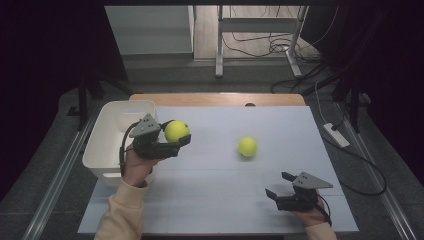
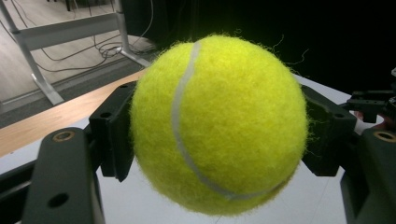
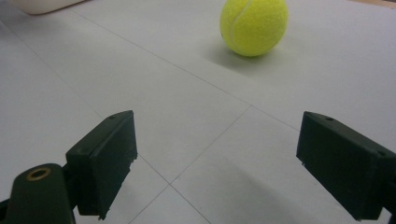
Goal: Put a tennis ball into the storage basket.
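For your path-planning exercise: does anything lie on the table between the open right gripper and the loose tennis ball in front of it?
Nothing visible does. Bare table lies between the right gripper and the loose tennis ball.

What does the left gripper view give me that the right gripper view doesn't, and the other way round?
Left gripper view: a tennis ball clamped between the left gripper's fingers, its white seam close up, with floor cables behind.

Right gripper view: a second tennis ball lying free on the mat, ahead of the right gripper's open fingers, and a corner of the white bin.

Both: the pale table mat.
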A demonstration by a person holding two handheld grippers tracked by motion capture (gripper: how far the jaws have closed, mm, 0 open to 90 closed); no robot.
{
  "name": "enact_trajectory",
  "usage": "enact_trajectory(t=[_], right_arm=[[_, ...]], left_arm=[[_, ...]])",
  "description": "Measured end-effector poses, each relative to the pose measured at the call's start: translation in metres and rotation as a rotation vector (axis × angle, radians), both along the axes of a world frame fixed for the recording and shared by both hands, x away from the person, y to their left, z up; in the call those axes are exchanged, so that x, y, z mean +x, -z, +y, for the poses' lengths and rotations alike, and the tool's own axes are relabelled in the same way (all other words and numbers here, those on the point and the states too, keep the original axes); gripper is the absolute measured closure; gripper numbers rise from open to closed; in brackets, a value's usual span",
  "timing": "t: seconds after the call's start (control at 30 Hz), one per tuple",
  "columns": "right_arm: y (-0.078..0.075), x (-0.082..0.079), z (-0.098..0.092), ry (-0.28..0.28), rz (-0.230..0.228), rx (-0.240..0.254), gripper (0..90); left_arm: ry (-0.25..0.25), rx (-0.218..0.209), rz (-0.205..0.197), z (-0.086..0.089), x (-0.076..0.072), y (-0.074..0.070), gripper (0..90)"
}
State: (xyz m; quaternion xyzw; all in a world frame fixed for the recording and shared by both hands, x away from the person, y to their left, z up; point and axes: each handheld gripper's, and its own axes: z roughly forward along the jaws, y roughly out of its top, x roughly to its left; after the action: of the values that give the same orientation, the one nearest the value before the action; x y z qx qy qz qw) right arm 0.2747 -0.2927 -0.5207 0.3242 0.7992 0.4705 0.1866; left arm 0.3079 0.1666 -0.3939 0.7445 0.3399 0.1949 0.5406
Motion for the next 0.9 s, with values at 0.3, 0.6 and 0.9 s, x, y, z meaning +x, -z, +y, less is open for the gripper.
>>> enact_trajectory(t=[0.3, 0.6, 0.9], right_arm=[[0.0, 0.0, 0.0, 0.0, 0.0, -0.001, 12.2], [0.0, 0.0, 0.0, 0.002, 0.0, -0.005, 12.2], [-0.001, 0.0, 0.0, 0.005, -0.001, 0.002, 12.2]], left_arm=[[-0.043, -0.005, -0.006, 0.012, -0.001, -0.003, 26.5], [-0.081, -0.017, -0.001, 0.02, 0.0, -0.003, 26.5], [-0.122, -0.015, -0.002, 0.027, -0.001, -0.008, 26.5]])
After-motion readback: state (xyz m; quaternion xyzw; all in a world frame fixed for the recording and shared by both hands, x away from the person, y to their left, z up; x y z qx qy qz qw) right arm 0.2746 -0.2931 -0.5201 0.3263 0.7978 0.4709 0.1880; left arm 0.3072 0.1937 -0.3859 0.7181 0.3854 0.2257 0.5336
